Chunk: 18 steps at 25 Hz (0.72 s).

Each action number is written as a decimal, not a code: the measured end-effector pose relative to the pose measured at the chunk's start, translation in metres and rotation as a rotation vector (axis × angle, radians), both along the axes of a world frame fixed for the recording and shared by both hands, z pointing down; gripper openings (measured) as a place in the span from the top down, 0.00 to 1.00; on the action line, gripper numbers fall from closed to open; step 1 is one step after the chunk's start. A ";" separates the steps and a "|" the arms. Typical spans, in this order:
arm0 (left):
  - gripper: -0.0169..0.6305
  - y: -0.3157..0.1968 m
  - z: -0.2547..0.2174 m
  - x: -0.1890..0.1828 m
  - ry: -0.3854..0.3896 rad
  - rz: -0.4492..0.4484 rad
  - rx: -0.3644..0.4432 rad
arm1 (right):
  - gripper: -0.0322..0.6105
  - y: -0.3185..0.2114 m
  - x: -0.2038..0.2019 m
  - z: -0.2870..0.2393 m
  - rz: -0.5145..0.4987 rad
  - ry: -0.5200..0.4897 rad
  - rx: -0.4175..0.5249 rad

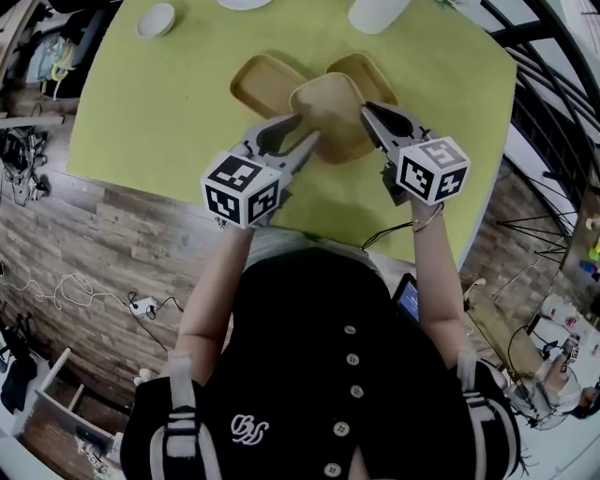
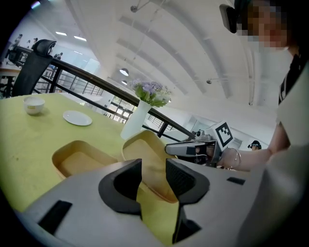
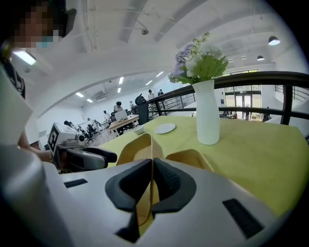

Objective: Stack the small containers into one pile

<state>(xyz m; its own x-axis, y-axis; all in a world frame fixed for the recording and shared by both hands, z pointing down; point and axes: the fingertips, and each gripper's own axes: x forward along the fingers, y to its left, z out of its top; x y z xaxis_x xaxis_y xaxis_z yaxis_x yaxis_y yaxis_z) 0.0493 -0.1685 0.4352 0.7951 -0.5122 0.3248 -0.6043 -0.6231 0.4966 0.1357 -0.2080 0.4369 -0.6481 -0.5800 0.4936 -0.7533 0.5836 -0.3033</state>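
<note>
Three shallow tan containers are on the yellow-green table (image 1: 159,112). One container (image 1: 265,82) lies at the left and another (image 1: 367,75) at the right. The third container (image 1: 330,112) is tilted over both, and my right gripper (image 1: 367,112) is shut on its right rim. The right gripper view shows that thin wall (image 3: 145,149) pinched between the jaws of the right gripper (image 3: 152,169). My left gripper (image 1: 307,128) stands open at this container's left edge. In the left gripper view the left gripper (image 2: 153,169) frames the container (image 2: 147,154) without pressing on it.
A white vase (image 3: 207,113) with flowers, a white plate (image 3: 165,128) and a small bowl (image 1: 156,19) stand farther back on the table. The table's near edge is just below the grippers, with wood floor and cables beyond it.
</note>
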 end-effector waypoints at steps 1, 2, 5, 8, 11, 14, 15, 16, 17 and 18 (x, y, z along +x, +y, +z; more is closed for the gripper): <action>0.74 0.000 0.001 0.005 0.001 -0.001 -0.004 | 0.90 -0.002 0.005 0.001 0.002 -0.006 -0.002; 0.74 0.000 0.002 0.009 0.003 0.000 -0.007 | 0.90 -0.005 0.011 0.001 0.005 -0.012 -0.002; 0.74 -0.001 0.003 0.019 0.004 0.006 -0.013 | 0.90 -0.012 0.024 0.002 0.024 -0.022 0.004; 0.74 -0.001 0.006 0.024 -0.002 0.013 -0.018 | 0.90 -0.016 0.035 0.006 0.047 -0.029 0.002; 0.74 0.000 0.010 0.028 0.002 0.010 -0.034 | 0.90 -0.018 0.046 0.010 0.070 -0.048 -0.006; 0.74 -0.004 0.013 0.034 0.003 0.015 -0.040 | 0.90 -0.022 0.057 0.016 0.082 -0.045 -0.020; 0.74 -0.005 0.014 0.037 0.003 0.020 -0.041 | 0.90 -0.023 0.060 0.018 0.080 -0.044 -0.028; 0.74 -0.007 0.015 0.039 0.002 0.025 -0.043 | 0.90 -0.024 0.062 0.019 0.076 -0.045 -0.038; 0.74 -0.007 0.017 0.041 0.001 0.029 -0.045 | 0.90 -0.025 0.064 0.020 0.071 -0.047 -0.048; 0.74 -0.008 0.018 0.043 0.001 0.033 -0.047 | 0.90 -0.027 0.065 0.021 0.064 -0.047 -0.057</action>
